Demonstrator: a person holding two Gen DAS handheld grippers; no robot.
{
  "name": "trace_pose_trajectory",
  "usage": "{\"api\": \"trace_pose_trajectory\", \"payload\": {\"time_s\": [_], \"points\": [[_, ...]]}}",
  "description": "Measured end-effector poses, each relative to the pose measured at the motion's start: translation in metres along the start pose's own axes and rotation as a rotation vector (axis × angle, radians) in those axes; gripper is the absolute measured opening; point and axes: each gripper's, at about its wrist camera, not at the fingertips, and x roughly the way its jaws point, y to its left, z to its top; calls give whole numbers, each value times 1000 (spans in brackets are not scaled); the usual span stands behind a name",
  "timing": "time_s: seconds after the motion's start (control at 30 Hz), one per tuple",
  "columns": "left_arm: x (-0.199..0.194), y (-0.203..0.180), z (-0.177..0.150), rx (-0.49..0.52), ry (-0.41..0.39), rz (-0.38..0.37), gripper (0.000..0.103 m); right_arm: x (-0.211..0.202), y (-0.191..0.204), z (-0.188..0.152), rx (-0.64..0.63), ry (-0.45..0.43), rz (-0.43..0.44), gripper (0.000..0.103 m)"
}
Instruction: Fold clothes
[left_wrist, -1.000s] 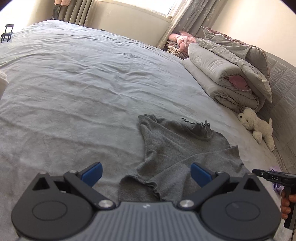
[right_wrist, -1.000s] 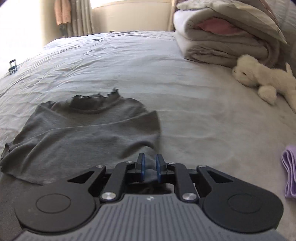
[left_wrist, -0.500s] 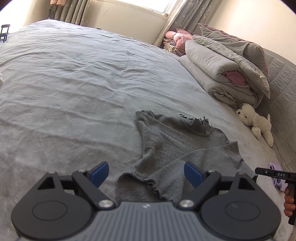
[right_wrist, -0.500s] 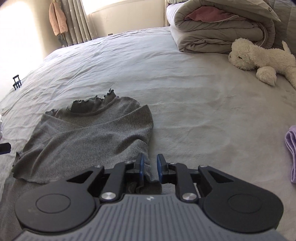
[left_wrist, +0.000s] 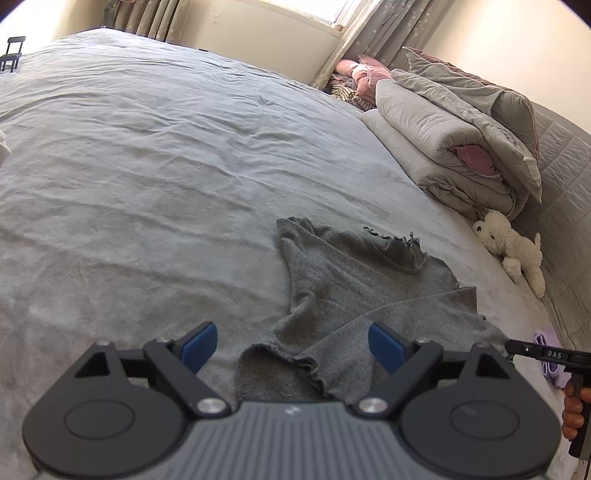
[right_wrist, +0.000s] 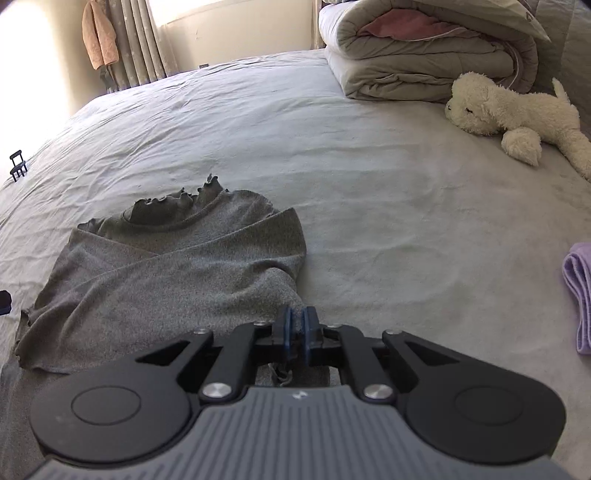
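Observation:
A grey knit top (left_wrist: 369, 295) with a ruffled collar lies partly folded on the grey bed sheet (left_wrist: 147, 166). My left gripper (left_wrist: 291, 347) is open, its blue pads either side of the top's near ruffled hem, holding nothing. In the right wrist view the top (right_wrist: 177, 269) lies left of centre. My right gripper (right_wrist: 297, 332) is shut on the top's near right edge, with cloth pinched between the blue pads. The right gripper's tip also shows at the right edge of the left wrist view (left_wrist: 546, 354).
A folded duvet stack (left_wrist: 450, 147) sits at the bed's head and also shows in the right wrist view (right_wrist: 424, 59). A white plush dog (right_wrist: 517, 110) lies to its right. A folded lilac cloth (right_wrist: 580, 291) lies at the right edge.
The right gripper opened slightly half a second ago and has shut again on the top's edge. The left gripper has stayed open and shifted a little nearer the hem.

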Motion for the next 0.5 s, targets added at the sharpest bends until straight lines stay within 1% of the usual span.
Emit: {"api": "trace_pose_trajectory", "payload": {"time_s": [0.07,0.1,0.13,0.17,0.23,0.3,0.4,0.5], "points": [[0,1,0,-6,1,1,90,10,1,-4,-29,42,-20,7],[-1,1,1,-10,1,2,90,13,0,-5,-29,57,-9,9],[-1,2,1,-14,0,0,90,12,-2,-5,-25,54,2,12],[-1,3,2,-17,-1,-2,90,10,-4,-4,-21,44,12,18],[-2,3,3,-20,-1,-6,90,3,-10,-2,13,-14,19,32],[-2,3,4,-16,0,-8,90,-1,-14,3,57,-64,24,42],[-2,4,6,-18,0,-7,90,7,-17,13,123,-90,67,42],[-2,6,8,-26,4,-9,90,25,-18,26,171,-101,85,42]]}}
